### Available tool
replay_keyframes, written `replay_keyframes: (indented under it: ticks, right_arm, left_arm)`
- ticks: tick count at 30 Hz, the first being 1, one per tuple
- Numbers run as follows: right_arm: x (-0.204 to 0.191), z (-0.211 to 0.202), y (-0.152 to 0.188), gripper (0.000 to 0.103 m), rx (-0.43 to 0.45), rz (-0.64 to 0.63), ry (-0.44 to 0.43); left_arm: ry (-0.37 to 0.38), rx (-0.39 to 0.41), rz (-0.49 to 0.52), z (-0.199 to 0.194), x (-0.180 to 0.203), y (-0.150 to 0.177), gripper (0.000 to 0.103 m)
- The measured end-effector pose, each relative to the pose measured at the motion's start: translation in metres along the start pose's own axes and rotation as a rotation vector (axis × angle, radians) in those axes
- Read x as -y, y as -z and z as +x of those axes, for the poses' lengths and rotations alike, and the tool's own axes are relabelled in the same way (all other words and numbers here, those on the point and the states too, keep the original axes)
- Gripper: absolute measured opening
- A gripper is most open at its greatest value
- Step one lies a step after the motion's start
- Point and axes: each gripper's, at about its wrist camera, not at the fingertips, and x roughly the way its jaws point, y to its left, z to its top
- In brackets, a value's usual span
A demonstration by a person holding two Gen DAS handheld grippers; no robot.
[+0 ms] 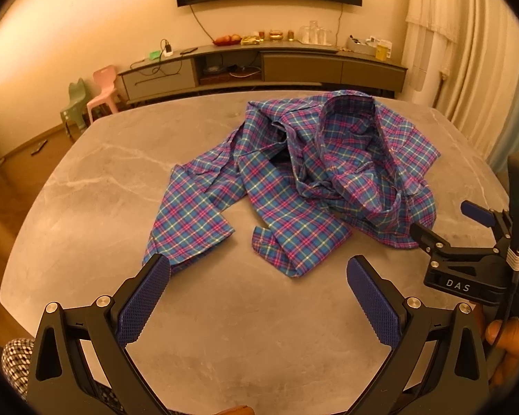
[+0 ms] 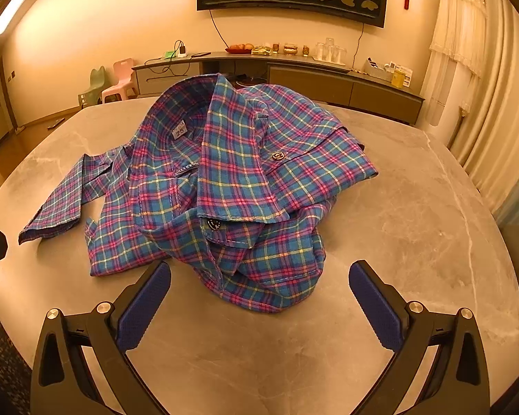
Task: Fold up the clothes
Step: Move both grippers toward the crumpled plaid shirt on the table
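A crumpled plaid shirt (image 2: 225, 186) lies in a heap on the grey table (image 2: 415, 214). The left gripper (image 1: 259, 269) and right gripper (image 2: 259, 276) sit just in front of the shirt, both spread wide and holding nothing.

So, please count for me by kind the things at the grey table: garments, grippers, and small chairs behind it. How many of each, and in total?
Plaid shirts: 1, crumpled on the table
Grippers: 2, the left gripper and the right gripper, both open
Small plastic chairs: 2, a pink chair and a green chair
Total: 5
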Motion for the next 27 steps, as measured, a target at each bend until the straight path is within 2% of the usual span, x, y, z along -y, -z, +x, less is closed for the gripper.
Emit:
replay_keyframes:
  ticks: [16, 27]
  right_arm:
    - [-0.003, 0.005, 0.002, 0.103, -0.021, -0.023, 0.01]
    - [-0.004, 0.028, -0.017, 0.103, -0.037, 0.0, -0.014]
  left_arm:
    - [0.022, -0.012, 0.004, 0.007, 0.002, 0.004, 0.102]
    - [0.009, -0.079, -0.007, 0.049, -0.002, 0.006, 0.102]
